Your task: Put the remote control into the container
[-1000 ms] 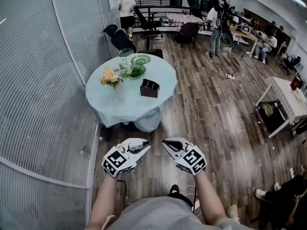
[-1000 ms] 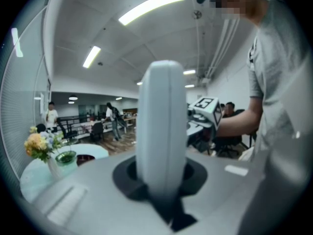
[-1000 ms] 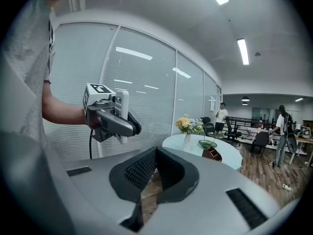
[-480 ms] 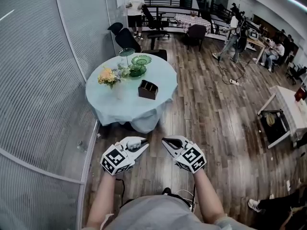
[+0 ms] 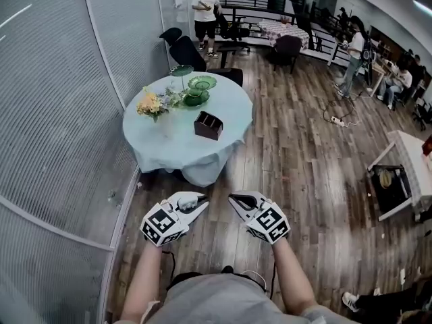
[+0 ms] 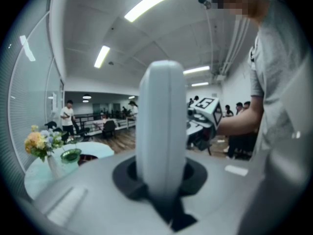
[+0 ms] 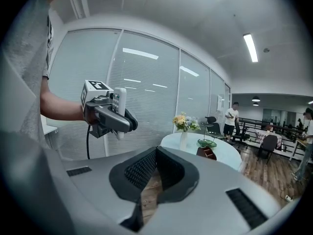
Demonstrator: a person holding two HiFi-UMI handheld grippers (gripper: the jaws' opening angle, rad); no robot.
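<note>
Since a second ago the far end of the room has swung rightward in our head view. The standing person in a white shirt (image 5: 208, 5) now shows further right, while the round bench (image 5: 162, 147) hardly shifts and both tongs keep their place low in the frame. Our left tongs (image 5: 197, 206) are narrowed onto the remote control (image 5: 187, 198), a smooth white slab with rounded edges. The right gripper view shows its button face, too small for us to read. Our right tongs (image 7: 155, 166) are closed together on nothing, their ribbed black pads meeting. Each bears a cube of black-and-white square markers. The container (image 5: 209, 125), a dark brown divided box, stands on the bench's pale mint cloth, well apart from the remote control. It is near a vase of yellow flowers (image 5: 152, 105) and a tiered green glass dish (image 5: 195, 90). The floor (image 5: 297, 154) is glossy wood plank.
</note>
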